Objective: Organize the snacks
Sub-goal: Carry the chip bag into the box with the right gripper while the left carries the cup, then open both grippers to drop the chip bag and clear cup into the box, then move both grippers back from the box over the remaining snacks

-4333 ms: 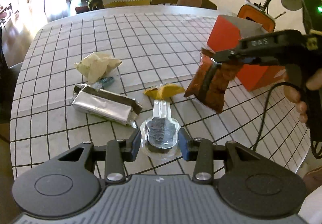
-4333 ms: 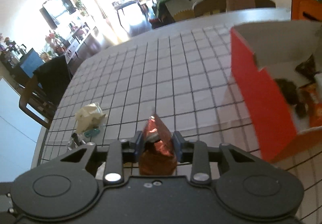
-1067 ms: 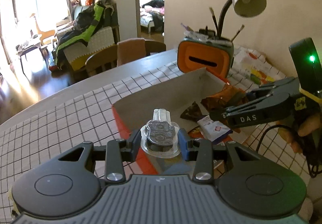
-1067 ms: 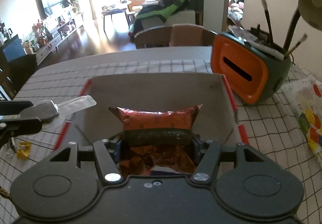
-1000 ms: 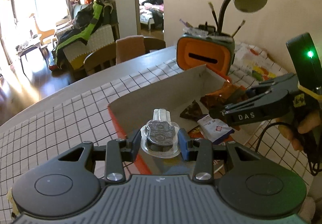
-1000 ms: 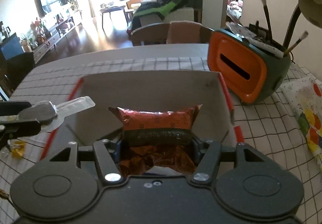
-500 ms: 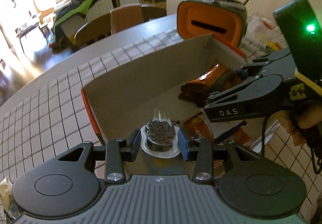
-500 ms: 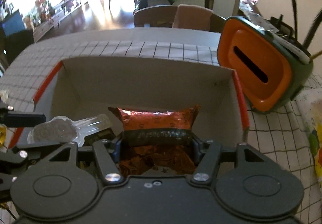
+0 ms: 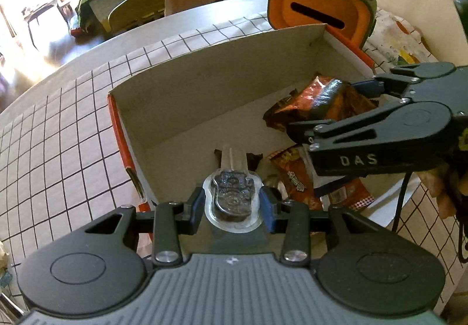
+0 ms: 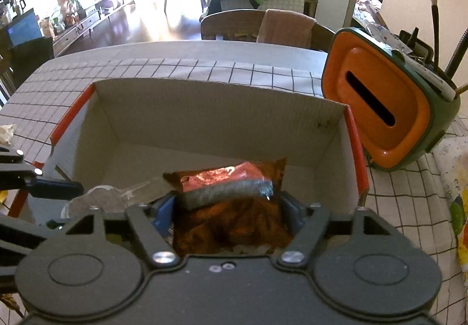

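Dropping snacks into the box: our left gripper pinches a clear cookie pack over its 7 o'clock corner; our right gripper, jaws just spread, lets the red chip bag sit loose between them at 3 o'clock. Several packets already inside; others hidden
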Motion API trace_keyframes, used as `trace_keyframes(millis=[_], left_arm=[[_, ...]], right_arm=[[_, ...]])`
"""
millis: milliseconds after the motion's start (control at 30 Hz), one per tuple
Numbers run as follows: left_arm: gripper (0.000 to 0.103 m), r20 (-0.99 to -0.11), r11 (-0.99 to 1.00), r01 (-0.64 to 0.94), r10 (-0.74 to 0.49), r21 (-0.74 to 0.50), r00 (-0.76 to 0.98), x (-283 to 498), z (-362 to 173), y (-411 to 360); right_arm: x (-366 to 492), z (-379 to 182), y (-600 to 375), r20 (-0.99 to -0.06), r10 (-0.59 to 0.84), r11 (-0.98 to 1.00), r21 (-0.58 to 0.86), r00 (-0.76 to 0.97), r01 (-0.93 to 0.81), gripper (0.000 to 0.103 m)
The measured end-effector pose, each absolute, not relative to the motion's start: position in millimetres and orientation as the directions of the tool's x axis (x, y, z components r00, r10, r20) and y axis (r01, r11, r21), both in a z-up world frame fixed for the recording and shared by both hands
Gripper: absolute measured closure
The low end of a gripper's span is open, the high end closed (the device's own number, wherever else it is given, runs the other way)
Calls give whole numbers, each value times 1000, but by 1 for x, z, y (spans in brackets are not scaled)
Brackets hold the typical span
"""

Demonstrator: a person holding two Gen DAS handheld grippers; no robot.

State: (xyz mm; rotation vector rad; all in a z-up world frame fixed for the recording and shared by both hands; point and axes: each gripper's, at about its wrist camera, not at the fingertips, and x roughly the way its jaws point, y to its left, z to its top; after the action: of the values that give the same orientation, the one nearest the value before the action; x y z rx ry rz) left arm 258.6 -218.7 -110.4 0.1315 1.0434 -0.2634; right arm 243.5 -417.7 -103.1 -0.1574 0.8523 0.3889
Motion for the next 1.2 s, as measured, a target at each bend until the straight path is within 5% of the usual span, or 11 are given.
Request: trace_keyframes(millis=[267,700,1200], left_arm=[[48,-844,962,267,-183,-49,505,251,-97,-211],[38,-766,962,267,-219,-65,605,218,-57,-180],[22,-651,973,219,-211,-71,729,169,-20,-118]], right_arm=[[231,-90,-426,-726,308,919,58,615,-391,15],[193,-54,-433,-657,364,921,147,660,-361,4],[145,-19,-390,-573,427,899,181,699,-400,0]])
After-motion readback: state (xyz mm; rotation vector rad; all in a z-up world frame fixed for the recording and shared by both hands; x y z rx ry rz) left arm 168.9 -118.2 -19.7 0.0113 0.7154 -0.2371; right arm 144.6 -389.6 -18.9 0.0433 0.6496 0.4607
